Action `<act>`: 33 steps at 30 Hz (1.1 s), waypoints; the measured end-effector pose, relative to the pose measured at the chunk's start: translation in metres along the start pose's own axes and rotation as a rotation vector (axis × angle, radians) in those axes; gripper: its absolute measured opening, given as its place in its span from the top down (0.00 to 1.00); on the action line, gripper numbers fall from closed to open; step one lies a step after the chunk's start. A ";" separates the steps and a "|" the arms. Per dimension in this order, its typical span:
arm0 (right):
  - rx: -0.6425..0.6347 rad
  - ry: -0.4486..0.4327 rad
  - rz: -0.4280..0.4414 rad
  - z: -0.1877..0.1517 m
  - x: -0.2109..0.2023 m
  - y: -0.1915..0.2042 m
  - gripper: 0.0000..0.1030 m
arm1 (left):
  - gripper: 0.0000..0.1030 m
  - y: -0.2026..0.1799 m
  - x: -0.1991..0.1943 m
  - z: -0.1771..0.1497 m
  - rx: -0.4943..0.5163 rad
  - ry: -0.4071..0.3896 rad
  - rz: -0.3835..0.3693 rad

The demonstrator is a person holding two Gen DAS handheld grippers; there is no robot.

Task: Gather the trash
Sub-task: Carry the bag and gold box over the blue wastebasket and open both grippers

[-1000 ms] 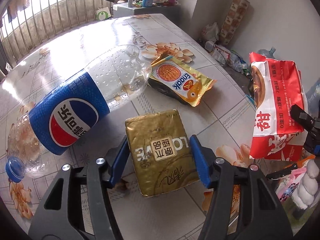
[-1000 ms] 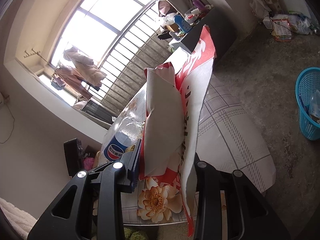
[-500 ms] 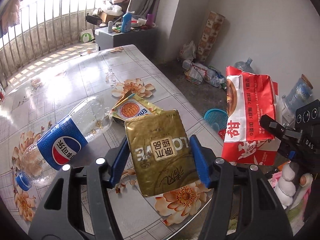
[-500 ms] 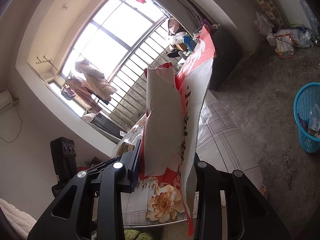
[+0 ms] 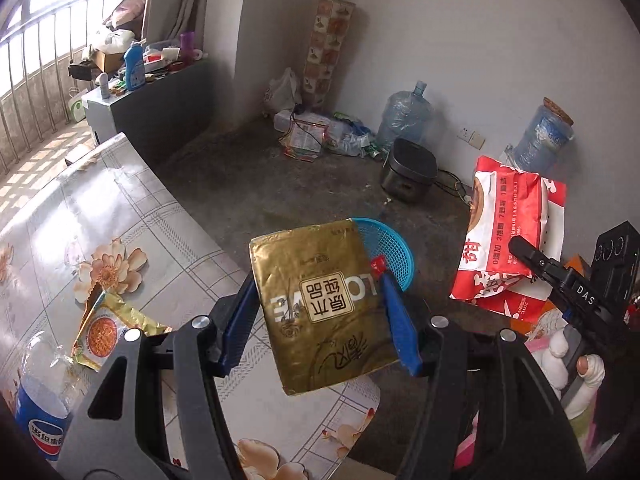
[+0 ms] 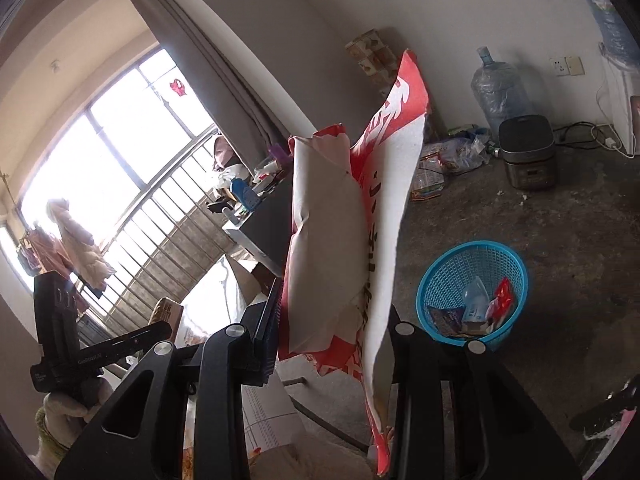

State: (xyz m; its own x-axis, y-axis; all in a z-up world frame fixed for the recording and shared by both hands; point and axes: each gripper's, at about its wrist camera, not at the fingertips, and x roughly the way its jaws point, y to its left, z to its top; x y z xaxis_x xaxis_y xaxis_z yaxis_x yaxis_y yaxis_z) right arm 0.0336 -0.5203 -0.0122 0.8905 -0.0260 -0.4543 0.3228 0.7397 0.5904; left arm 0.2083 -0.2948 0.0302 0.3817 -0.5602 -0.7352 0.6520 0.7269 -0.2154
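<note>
Between the blue pads of the left gripper sits a gold packet, clamped by its side edges above the table's edge; it looks light, stiff-creased and slick. Right gripper pinches a floppy red-and-white bag low down. Beyond, the blue basket waits on the floor.

You can read "原木纯品", upside down, on the gold pack you hold. The red bag shows "甜", and the right gripper reads "DAS".

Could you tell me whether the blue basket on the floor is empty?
No, the blue basket already holds several wrappers, including a red one.
</note>
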 end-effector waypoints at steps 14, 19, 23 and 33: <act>0.131 0.099 -0.323 0.009 0.103 -0.104 0.67 | 0.41 -0.074 0.251 0.071 0.056 0.331 -0.150; 0.176 0.187 -0.331 0.008 0.156 -0.145 0.67 | 0.31 -0.077 0.315 0.081 -0.002 0.344 -0.128; 0.211 0.305 -0.255 0.003 0.216 -0.174 0.62 | 0.31 -0.066 0.308 0.088 -0.029 0.308 -0.150; 0.348 0.577 -0.401 -0.033 0.333 -0.256 0.25 | 0.31 -0.049 0.242 0.105 0.066 0.223 -0.120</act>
State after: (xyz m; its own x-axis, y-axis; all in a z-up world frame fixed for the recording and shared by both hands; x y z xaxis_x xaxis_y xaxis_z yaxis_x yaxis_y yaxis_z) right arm 0.2368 -0.6959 -0.3369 0.4076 0.1775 -0.8957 0.7515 0.4921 0.4395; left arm 0.3378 -0.5078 -0.0693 0.1499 -0.5347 -0.8316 0.7280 0.6288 -0.2731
